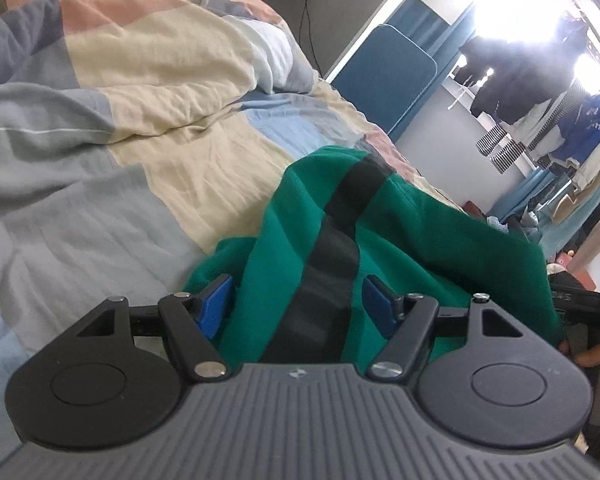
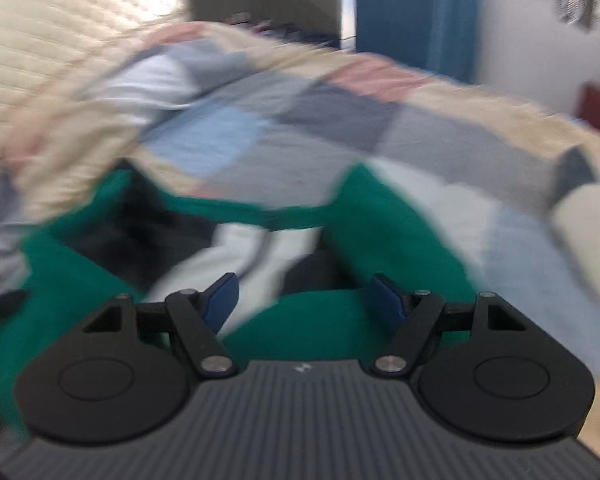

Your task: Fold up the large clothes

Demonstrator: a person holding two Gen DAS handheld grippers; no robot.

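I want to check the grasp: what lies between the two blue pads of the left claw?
In the left wrist view, the green garment with its dark stripe lies between the open left claw pads; they are not pressing it.

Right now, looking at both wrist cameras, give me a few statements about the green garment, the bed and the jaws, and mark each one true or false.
1. The green garment lies on a patchwork bedspread. True.
2. The garment is plain green all over. False: a dark stripe runs along it.
3. The left gripper has its jaws apart, with green fabric between them. True.
4. The right gripper has its jaws clamped shut. False: they stand apart.
5. The garment is already folded into a neat square. False: it lies rumpled and spread out.
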